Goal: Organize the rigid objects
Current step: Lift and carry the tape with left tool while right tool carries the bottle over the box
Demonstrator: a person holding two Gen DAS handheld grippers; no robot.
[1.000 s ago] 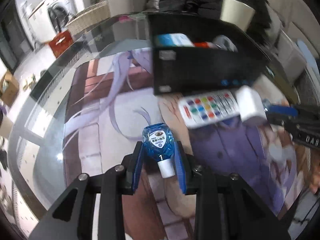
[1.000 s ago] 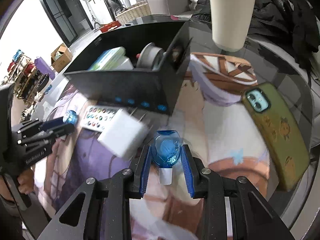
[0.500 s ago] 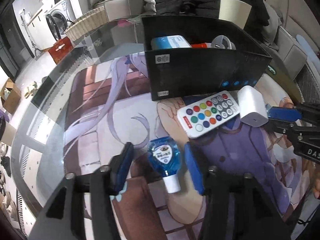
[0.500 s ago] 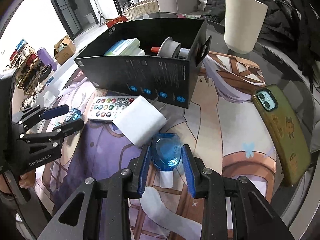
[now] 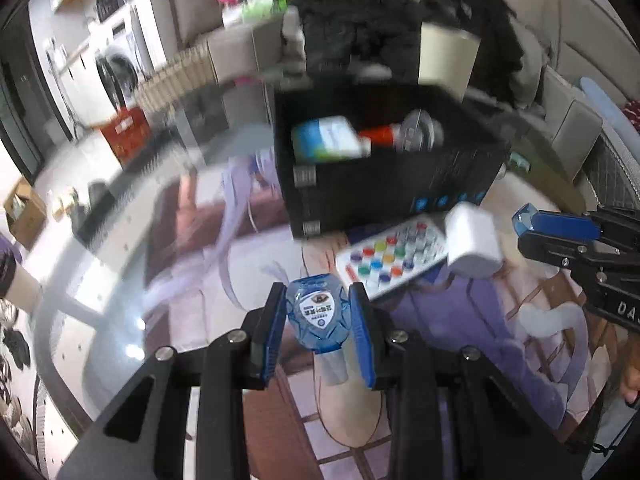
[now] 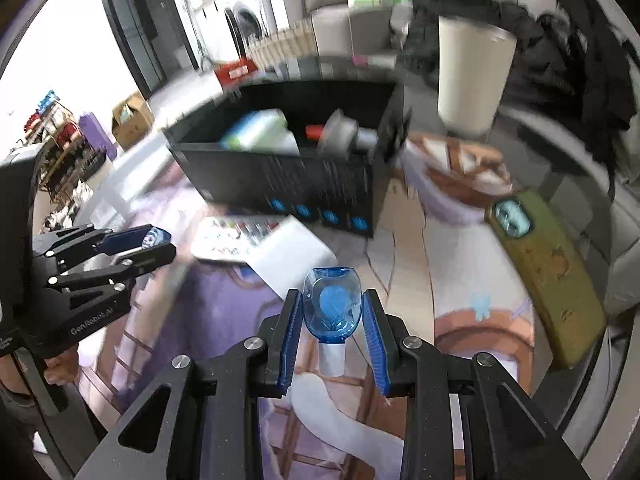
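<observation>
- Now clamped in left claw [image 5: 319, 314]: blue bottle [image 5: 317, 316], white cap toward the camera, above the table [image 5: 100, 312].
- Likewise gripped in right claw [image 6: 331, 312]: second blue bottle [image 6: 332, 306].
- Far behind: black box [image 6: 296, 168]; near it, remote [image 5: 390, 254] touching white charger [image 5: 472, 238].

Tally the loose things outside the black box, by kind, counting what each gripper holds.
Blue bottles: 2, one in the left gripper, one in the right gripper
Remote: 1
White charger: 1
Phone: 1
Cup: 1
Total: 6
</observation>
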